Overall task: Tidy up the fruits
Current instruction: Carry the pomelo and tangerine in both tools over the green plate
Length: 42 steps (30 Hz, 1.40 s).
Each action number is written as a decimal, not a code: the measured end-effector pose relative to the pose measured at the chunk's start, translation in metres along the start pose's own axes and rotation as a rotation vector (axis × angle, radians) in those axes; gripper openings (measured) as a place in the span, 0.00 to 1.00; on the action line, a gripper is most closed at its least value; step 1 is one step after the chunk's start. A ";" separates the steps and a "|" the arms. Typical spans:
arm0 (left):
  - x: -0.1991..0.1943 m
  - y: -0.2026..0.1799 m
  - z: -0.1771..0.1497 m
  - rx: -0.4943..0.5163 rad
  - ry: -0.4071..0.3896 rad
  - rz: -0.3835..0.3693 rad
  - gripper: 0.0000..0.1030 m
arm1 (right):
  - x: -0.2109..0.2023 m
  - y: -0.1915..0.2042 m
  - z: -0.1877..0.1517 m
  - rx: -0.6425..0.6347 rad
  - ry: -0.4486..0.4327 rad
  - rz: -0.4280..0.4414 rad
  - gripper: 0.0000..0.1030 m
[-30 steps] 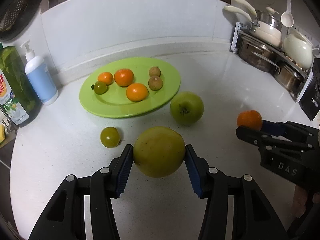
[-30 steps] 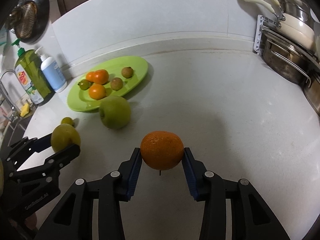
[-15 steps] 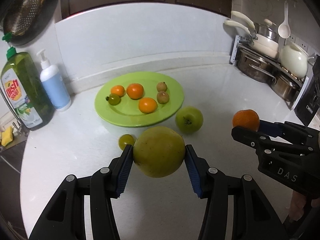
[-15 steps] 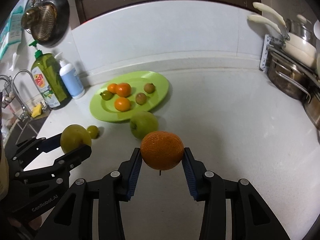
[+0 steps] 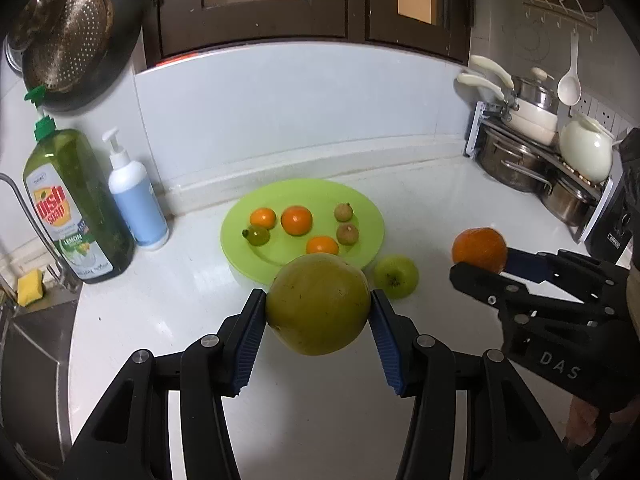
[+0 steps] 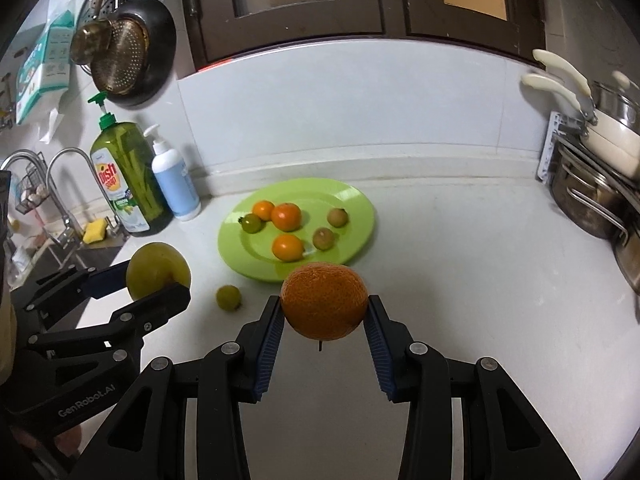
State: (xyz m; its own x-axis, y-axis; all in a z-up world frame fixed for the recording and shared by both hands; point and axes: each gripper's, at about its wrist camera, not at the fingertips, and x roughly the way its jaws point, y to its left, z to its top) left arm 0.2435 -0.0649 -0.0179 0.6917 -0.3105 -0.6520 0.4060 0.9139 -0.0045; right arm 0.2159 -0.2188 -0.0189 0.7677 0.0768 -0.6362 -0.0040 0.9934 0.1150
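The left gripper (image 5: 318, 314) squeezes a big yellow-green fruit (image 5: 318, 304) — the right gripper (image 6: 324, 312) squeezes an orange (image 6: 324, 301). Both fruits hang above the counter. The green plate (image 5: 360, 204) lies at twelve o'clock — near both.

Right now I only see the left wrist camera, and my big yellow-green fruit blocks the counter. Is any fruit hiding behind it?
Observer: Yes. The right wrist view shows a small green fruit lying on the counter, just off the green plate.
Operator: Is my other gripper squeezing the orange on both sides? I only see it sideways.
Observer: Yes. The right gripper has its blue pads pressed on the orange, one on each side.
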 end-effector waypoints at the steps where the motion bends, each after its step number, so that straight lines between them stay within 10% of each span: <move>1: -0.001 0.002 0.002 0.002 -0.005 0.004 0.50 | 0.001 0.002 0.002 -0.001 0.001 0.004 0.41; 42: 0.105 0.058 0.107 0.028 0.026 0.001 0.50 | 0.104 0.000 0.116 -0.072 0.019 0.021 0.41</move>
State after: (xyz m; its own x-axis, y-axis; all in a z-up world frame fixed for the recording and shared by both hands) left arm 0.4040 -0.0723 -0.0058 0.6768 -0.3021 -0.6713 0.4217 0.9066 0.0172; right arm 0.3701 -0.2206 0.0035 0.7547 0.0983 -0.6487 -0.0666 0.9951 0.0733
